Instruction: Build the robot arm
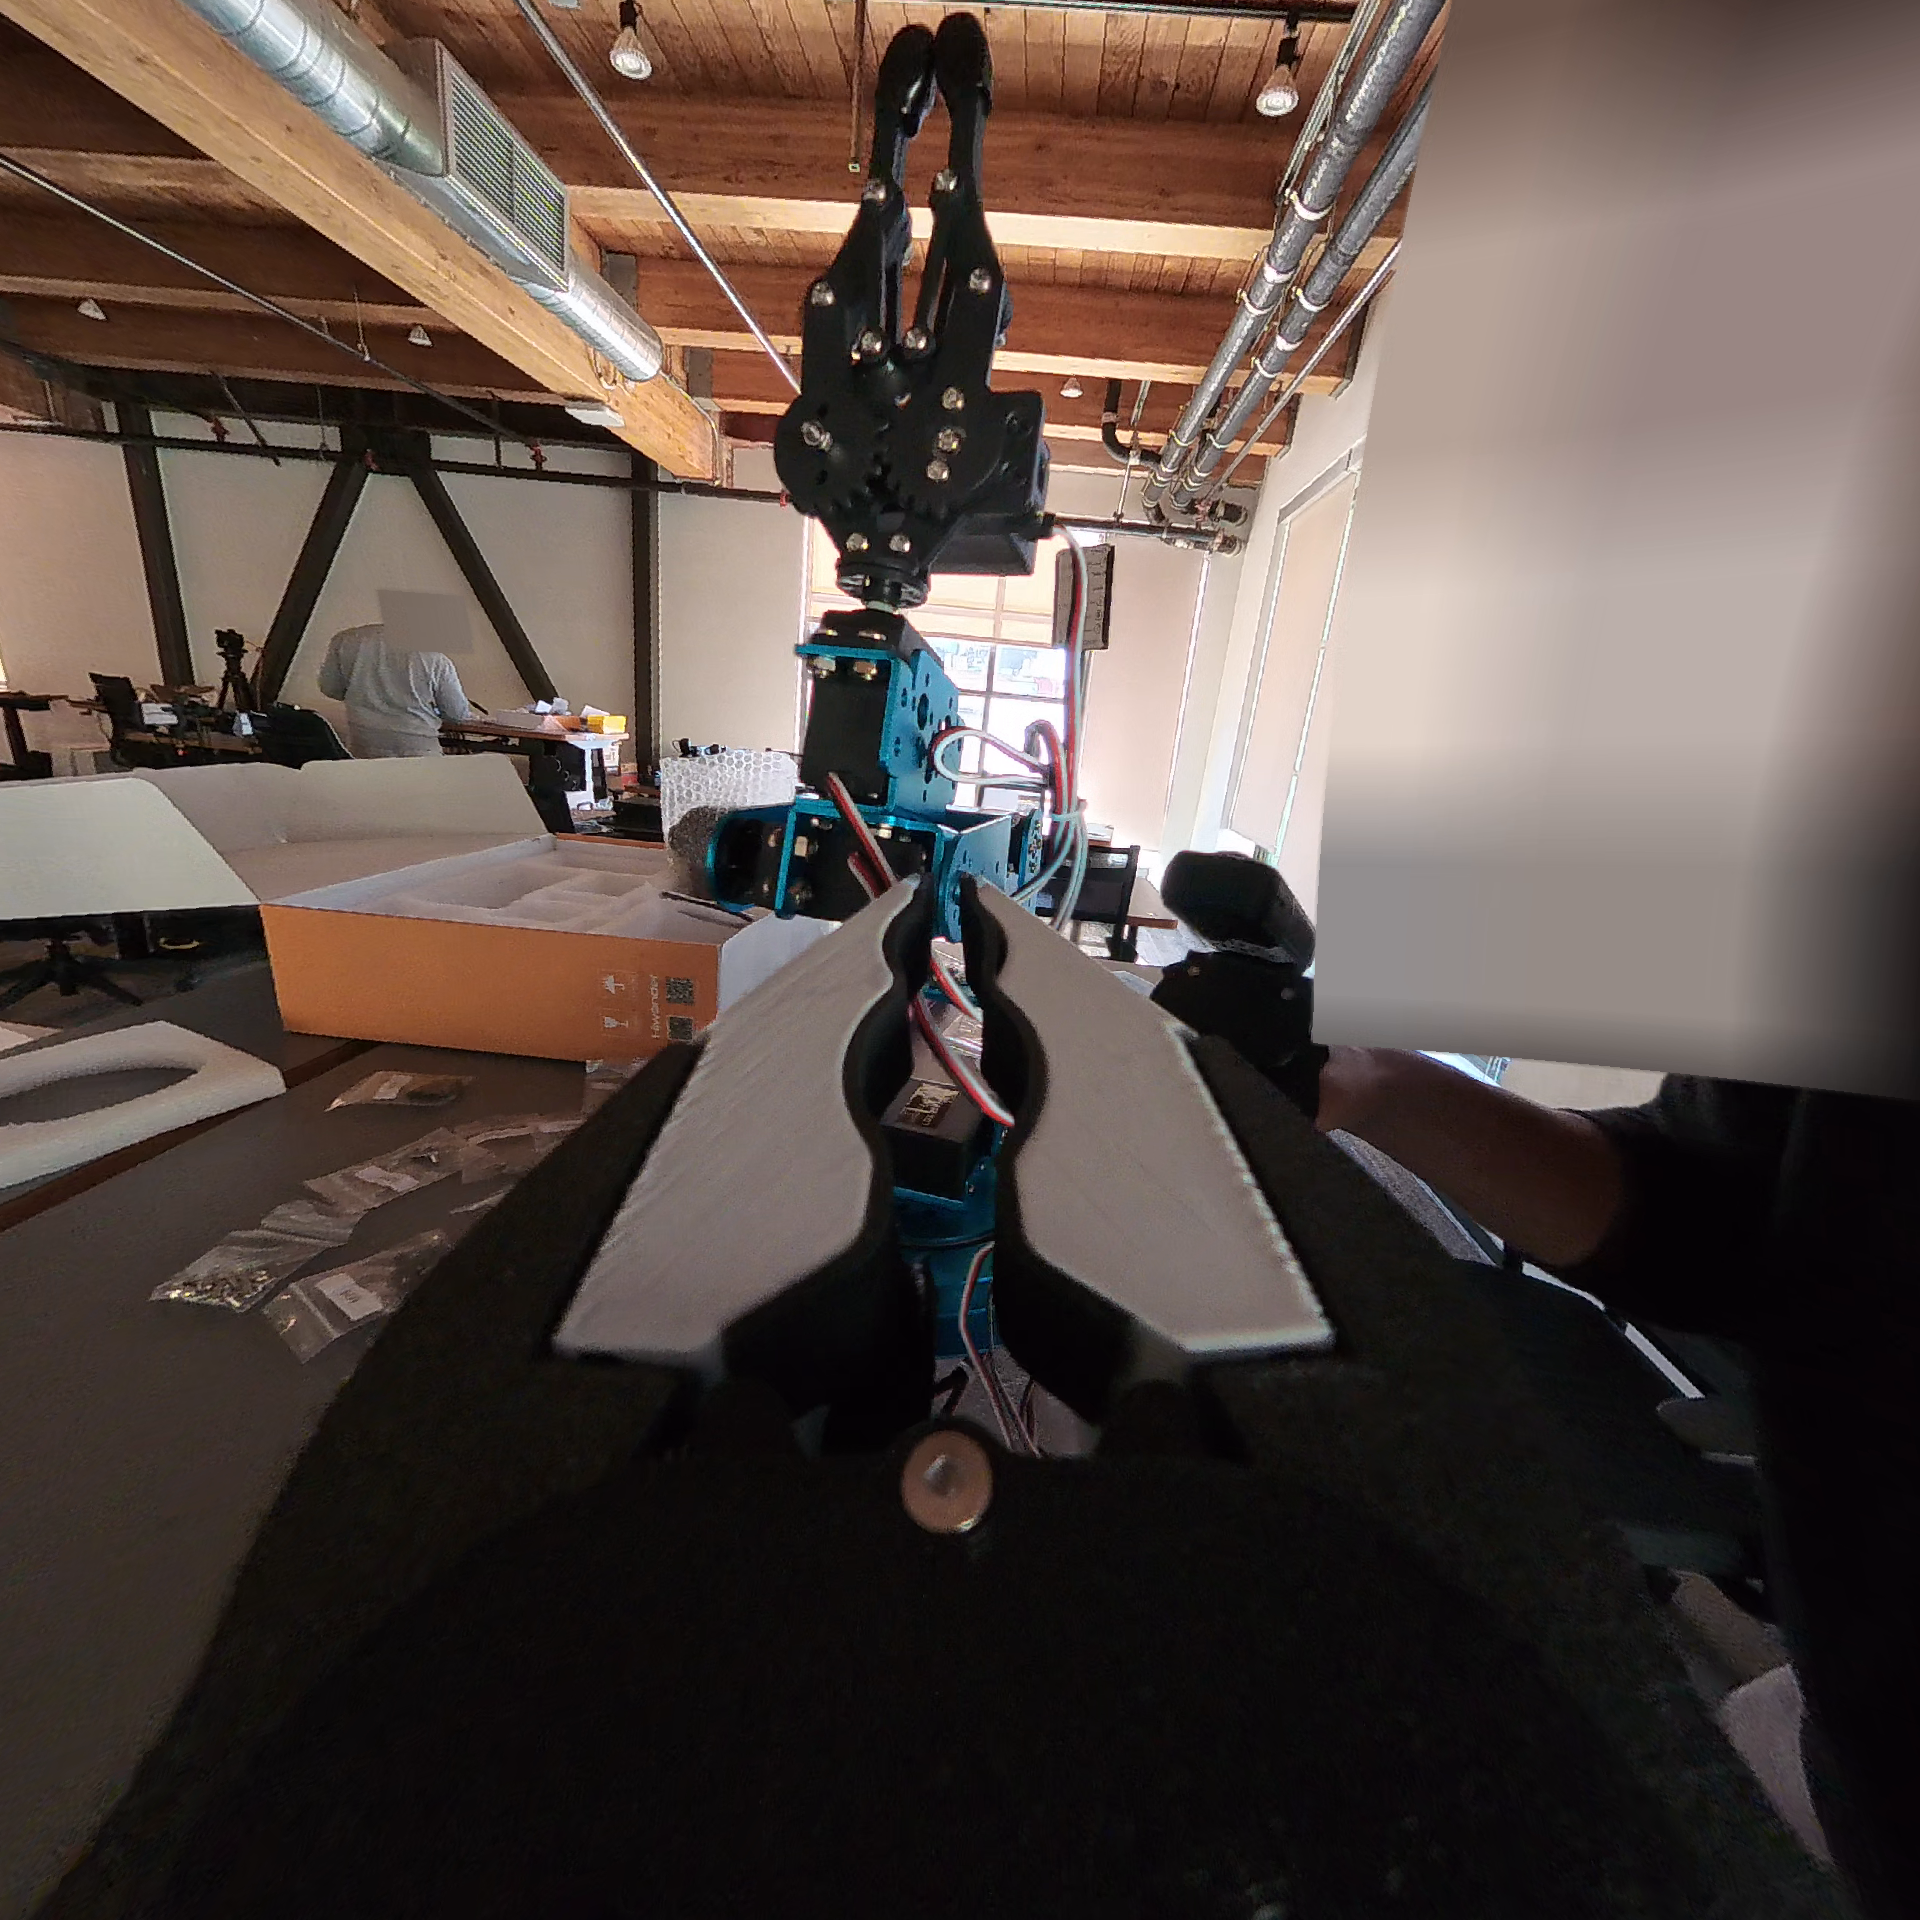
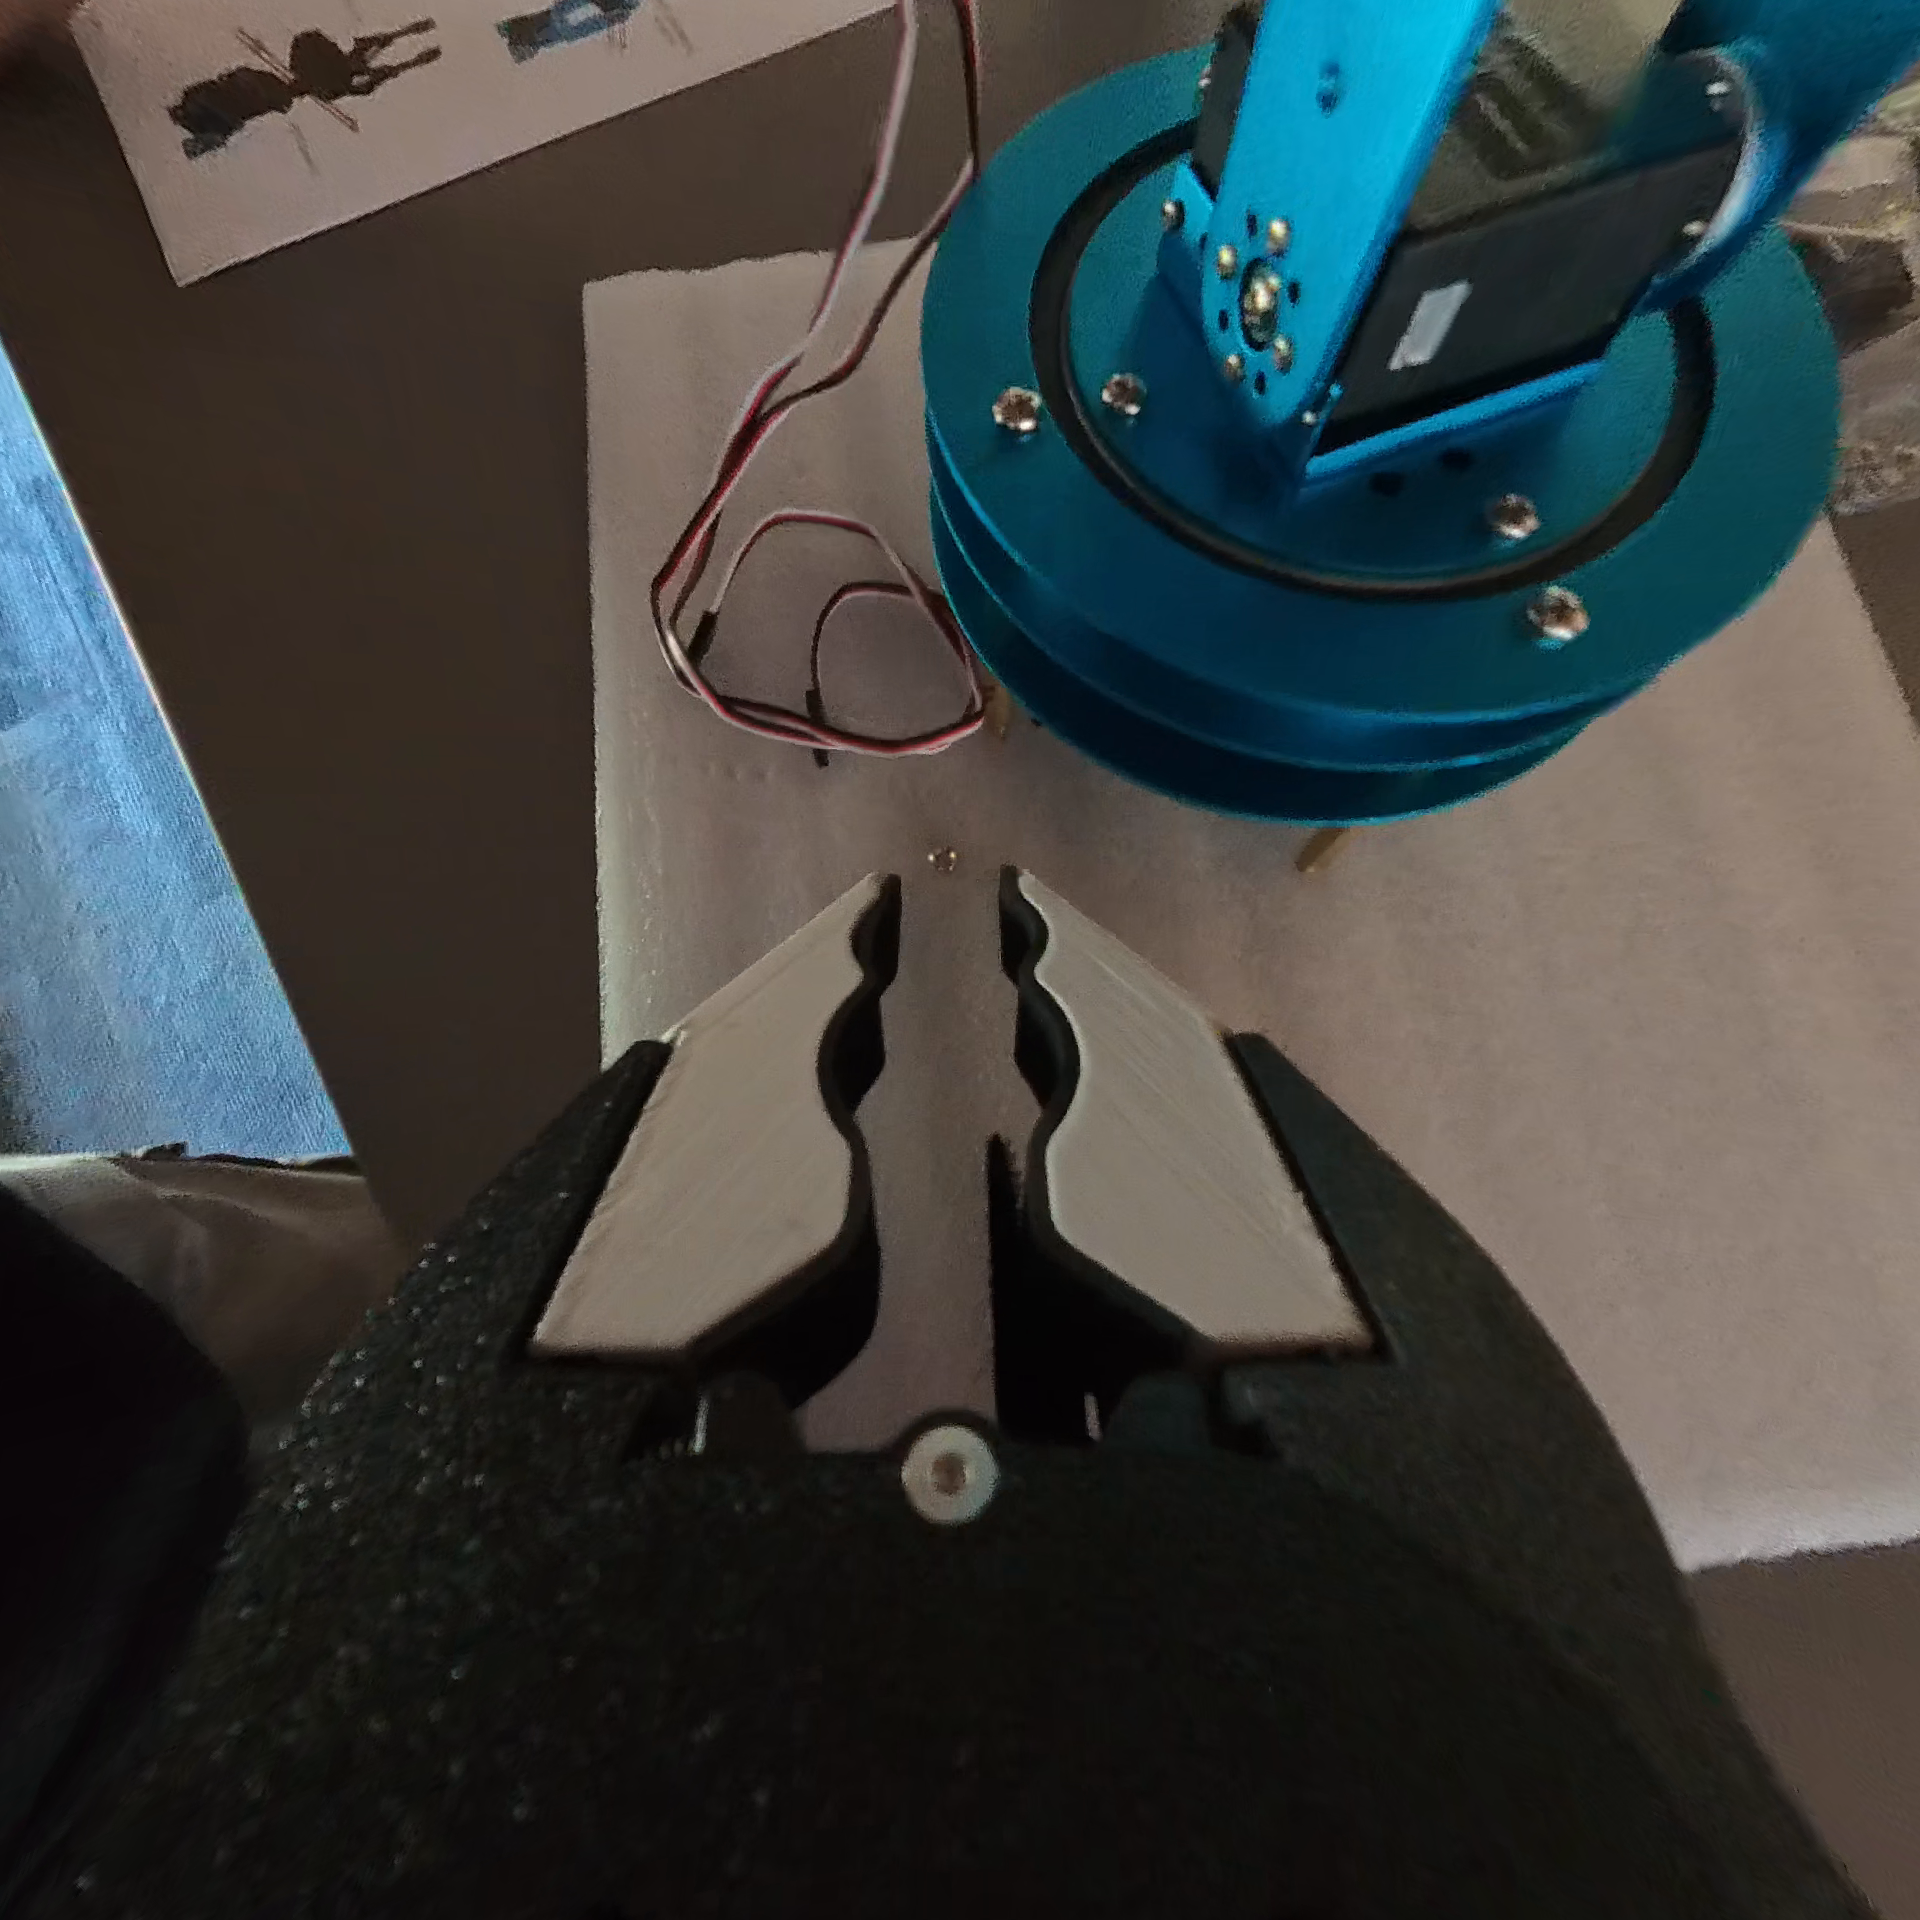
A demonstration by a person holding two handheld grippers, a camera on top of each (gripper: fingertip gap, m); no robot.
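Observation:
A small blue metal robot arm point(image 1: 883, 748) with a black claw point(image 1: 930, 104) on top stands upright on its round blue base point(image 2: 1351, 623). My left gripper point(image 1: 940, 894) is closed around the arm's lower part, with a black servo point(image 1: 925, 1122) and its wires between the jaws. My right gripper point(image 2: 945, 883) points down at a white foam sheet point(image 2: 1351, 1143), slightly open and empty. A tiny metal screw point(image 2: 942, 857) lies just ahead of its tips. Loose servo wires point(image 2: 831, 623) lie left of the base. The right gripper also shows in the left wrist view point(image 1: 1236, 935), held by a person's arm point(image 1: 1455, 1143).
An open orange box point(image 1: 488, 966) with a white foam insert sits at the back left. A white foam piece point(image 1: 104, 1081) and several small bags of hardware point(image 1: 312, 1257) lie on the dark table. A printed sheet point(image 2: 416, 104) lies far left. A person point(image 1: 395, 686) stands in the background. About 25 cm separates my left fingertips from my right.

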